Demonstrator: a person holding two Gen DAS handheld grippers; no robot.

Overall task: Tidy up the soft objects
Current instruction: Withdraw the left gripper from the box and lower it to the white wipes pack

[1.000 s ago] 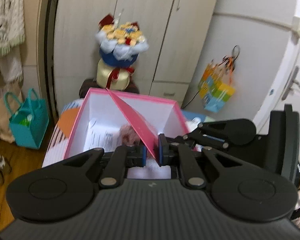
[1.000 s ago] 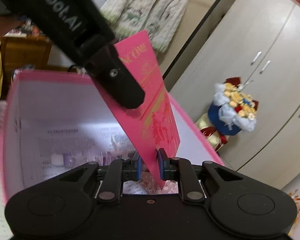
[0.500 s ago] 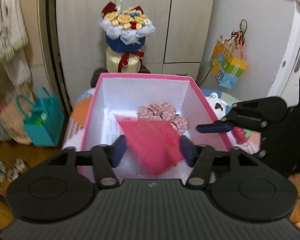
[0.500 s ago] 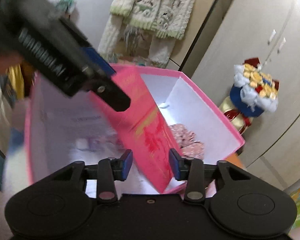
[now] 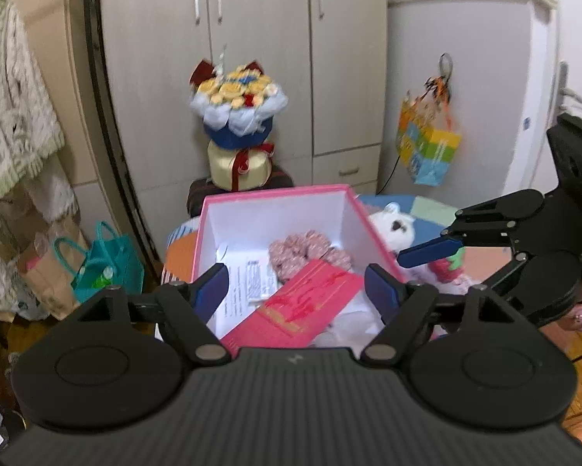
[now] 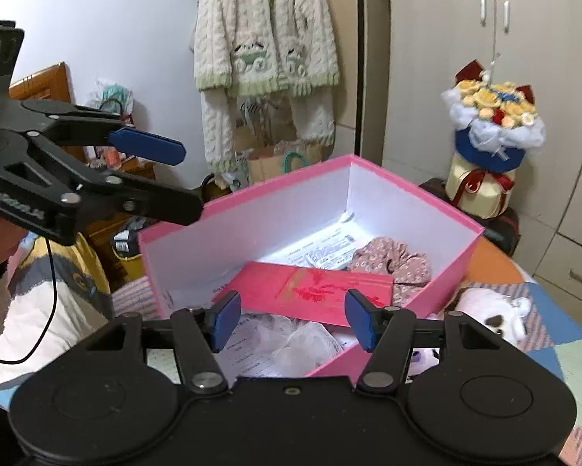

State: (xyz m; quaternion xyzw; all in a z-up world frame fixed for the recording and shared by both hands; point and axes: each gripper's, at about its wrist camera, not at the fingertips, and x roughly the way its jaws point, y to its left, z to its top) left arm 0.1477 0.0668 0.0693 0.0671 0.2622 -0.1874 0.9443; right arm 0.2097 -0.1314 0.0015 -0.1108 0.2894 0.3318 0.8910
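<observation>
An open pink box [image 5: 275, 193] [image 6: 407, 188] holds a flat pink card [image 5: 314, 303] [image 6: 310, 287], a floral scrunchie [image 5: 302, 248] [image 6: 399, 268], printed papers and a crumpled white cloth [image 6: 302, 338]. My left gripper [image 5: 296, 287] [image 6: 174, 178] hovers above the box's near edge, its jaws opening, its pads clear of the card. My right gripper [image 6: 294, 316] is also above the box with jaws opening and holds nothing; one blue finger [image 5: 430, 250] shows at the right. A white plush bear [image 5: 391, 225] [image 6: 492, 310] lies beside the box.
The box sits on a patchwork cover [image 6: 543, 334]. Behind it a bouquet [image 5: 238, 116] stands on a gold tin before the wardrobe [image 5: 259, 39]. A teal bag [image 5: 104, 268] sits on the floor, a colourful bag [image 5: 426, 147] hangs on a door, a cardigan [image 6: 267, 39] hangs nearby.
Both grippers were shut on the pink card, held upright over the box. They opened, the card dropped flat into the box, and both grippers drew back and up.
</observation>
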